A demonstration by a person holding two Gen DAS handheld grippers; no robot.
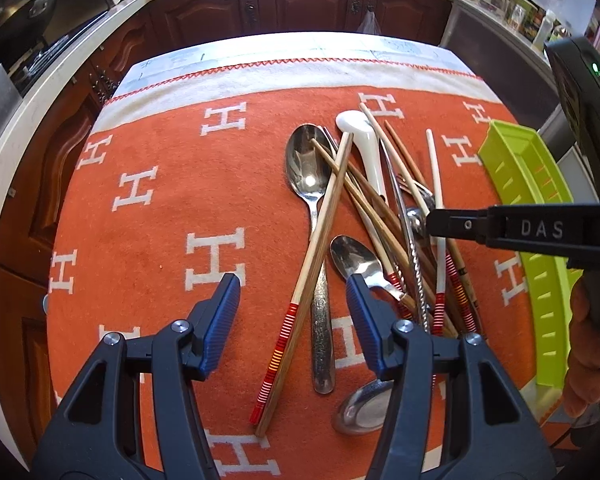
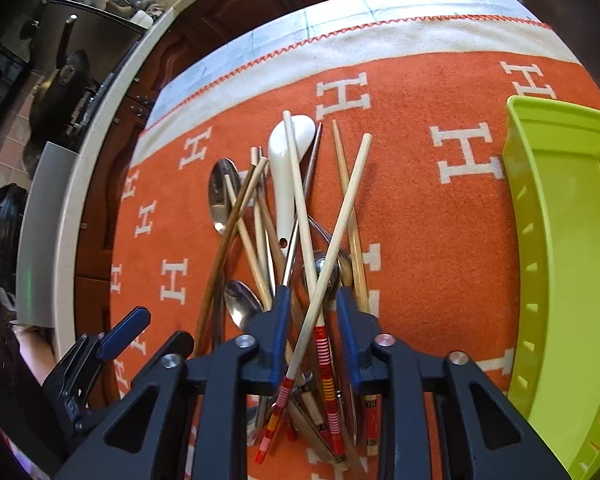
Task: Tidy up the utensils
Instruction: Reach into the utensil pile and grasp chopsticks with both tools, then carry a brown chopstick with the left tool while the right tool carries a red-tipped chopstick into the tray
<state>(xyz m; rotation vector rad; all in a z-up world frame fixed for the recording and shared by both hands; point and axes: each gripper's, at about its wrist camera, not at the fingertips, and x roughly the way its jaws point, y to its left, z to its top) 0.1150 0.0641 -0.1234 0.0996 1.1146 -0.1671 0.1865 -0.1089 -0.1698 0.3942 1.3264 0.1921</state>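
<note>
Utensil pile [image 1: 364, 216] near green tray [image 1: 528, 240]; orange cloth [image 1: 160, 208] open leftward

You can read "DAS" on the right gripper [image 1: 432, 222] arm. You see large white "H" letters repeated across the orange cloth [image 1: 160, 240].

I see a table draped in an orange H-patterned cloth [image 1: 172, 216], bearing a jumbled pile of spoons and chopsticks [image 1: 360, 216] beside a lime-green plastic tray [image 2: 560, 240].

Glossy metal spoons [image 1: 309, 168], matt wooden chopsticks [image 2: 354, 216], fuzzy orange cloth [image 1: 172, 208], smooth plastic tray [image 2: 560, 240].
</note>
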